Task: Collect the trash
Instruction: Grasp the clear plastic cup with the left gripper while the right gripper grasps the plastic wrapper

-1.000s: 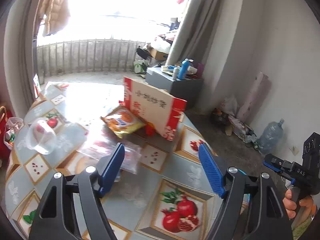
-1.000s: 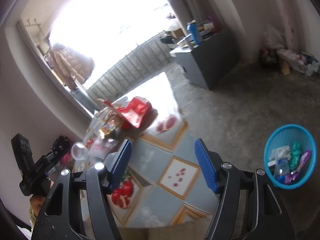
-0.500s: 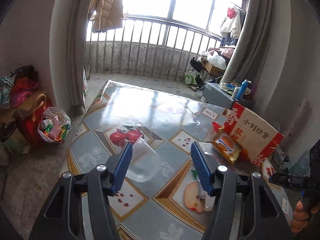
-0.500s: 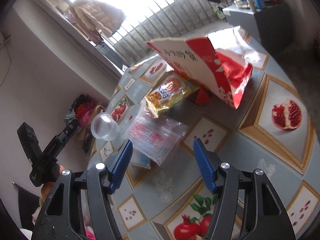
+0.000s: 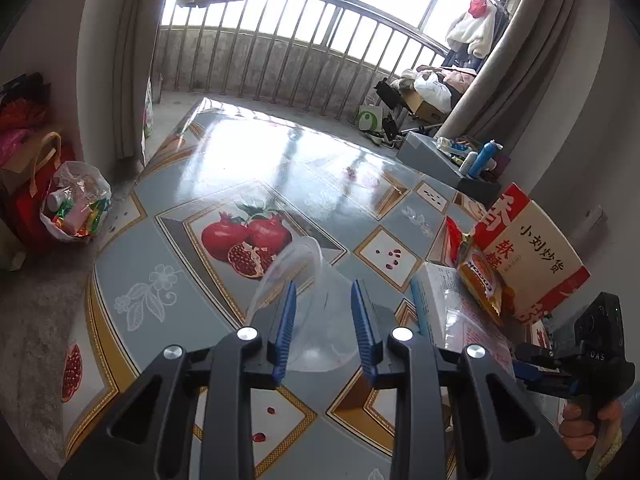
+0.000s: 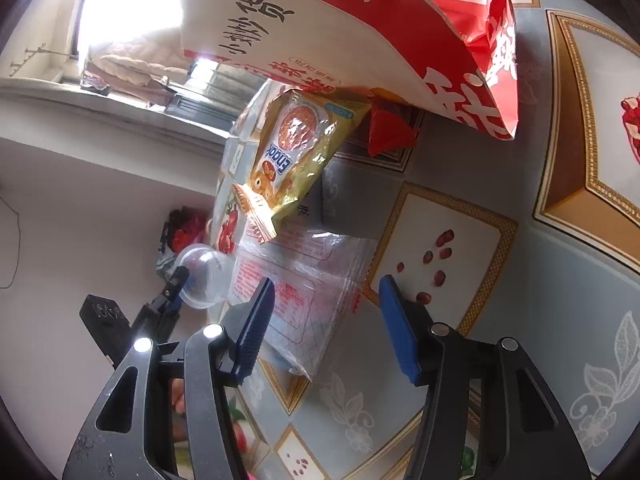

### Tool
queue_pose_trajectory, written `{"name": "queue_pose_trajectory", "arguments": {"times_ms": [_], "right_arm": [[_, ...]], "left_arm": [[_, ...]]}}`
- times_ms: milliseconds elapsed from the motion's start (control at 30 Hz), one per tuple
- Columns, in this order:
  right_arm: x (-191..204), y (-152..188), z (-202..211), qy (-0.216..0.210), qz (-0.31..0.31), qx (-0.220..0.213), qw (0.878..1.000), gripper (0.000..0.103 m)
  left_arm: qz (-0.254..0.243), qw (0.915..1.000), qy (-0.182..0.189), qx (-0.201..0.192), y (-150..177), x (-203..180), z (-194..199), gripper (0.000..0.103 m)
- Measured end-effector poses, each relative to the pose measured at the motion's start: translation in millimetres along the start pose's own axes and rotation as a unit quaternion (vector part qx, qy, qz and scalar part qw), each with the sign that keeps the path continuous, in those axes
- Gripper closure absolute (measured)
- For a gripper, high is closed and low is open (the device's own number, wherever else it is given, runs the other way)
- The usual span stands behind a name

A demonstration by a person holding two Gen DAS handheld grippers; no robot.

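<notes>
Clear plastic is what the left wrist view centres on: a transparent cup lies on its side on the pomegranate-patterned table, its open mouth facing away, and nothing shows inside it. The left gripper has the cup between its blue pads, and its jaws have just been closing; whether the pads already press on the thin wall I cannot tell. Right of it lie a flat clear printed bag, a yellow snack packet and a torn red-and-white paper bag leaning above them. On the floor at the left stands a white plastic bag stuffed with wrappers and a small bottle. At the lower right edge a hand holds the other tool.

From the right wrist view, the right gripper hangs over the near end of the clear printed bag, its jaws parted and just narrowing, the pads astride the bag but not pinching it. The snack packet overlaps the bag's far end, under the gaping paper bag; its inside is not visible. At the left, the cup sits at the left gripper's tips.
</notes>
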State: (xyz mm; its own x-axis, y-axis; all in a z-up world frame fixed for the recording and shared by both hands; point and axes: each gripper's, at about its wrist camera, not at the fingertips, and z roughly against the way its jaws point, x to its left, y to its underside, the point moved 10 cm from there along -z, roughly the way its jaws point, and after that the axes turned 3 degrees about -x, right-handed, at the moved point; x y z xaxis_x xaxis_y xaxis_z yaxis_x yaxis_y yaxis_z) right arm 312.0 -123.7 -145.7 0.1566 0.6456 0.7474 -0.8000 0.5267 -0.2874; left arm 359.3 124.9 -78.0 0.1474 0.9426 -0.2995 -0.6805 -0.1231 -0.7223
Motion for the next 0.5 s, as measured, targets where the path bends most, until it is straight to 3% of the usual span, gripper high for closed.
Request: {"name": "queue_pose_trajectory", "arguments": {"times_ms": [133, 267, 333, 500], "right_arm": [[0, -1, 0, -0.017, -0.017, 0.006, 1.0, 0.057], [1, 1, -2, -0.018, -0.019, 0.011, 1.0, 0.072], [1, 1, -2, -0.02, -0.022, 0.011, 1.0, 0.075], [11, 3, 1, -0.031, -0.008, 0.01, 0.999, 0.096]], "left_arm": [[-0.015, 0.9997, 0.016, 0.007, 6, -11, 4, 0.089], [-0.022, 0.9994, 0.021, 0.016, 14, -18, 5, 0.098], [-0.02, 0.9994, 0.024, 0.018, 17, -19, 6, 0.098], [-0.02, 0.9984, 0.045, 0.029, 26, -33, 11, 0.098]]}}
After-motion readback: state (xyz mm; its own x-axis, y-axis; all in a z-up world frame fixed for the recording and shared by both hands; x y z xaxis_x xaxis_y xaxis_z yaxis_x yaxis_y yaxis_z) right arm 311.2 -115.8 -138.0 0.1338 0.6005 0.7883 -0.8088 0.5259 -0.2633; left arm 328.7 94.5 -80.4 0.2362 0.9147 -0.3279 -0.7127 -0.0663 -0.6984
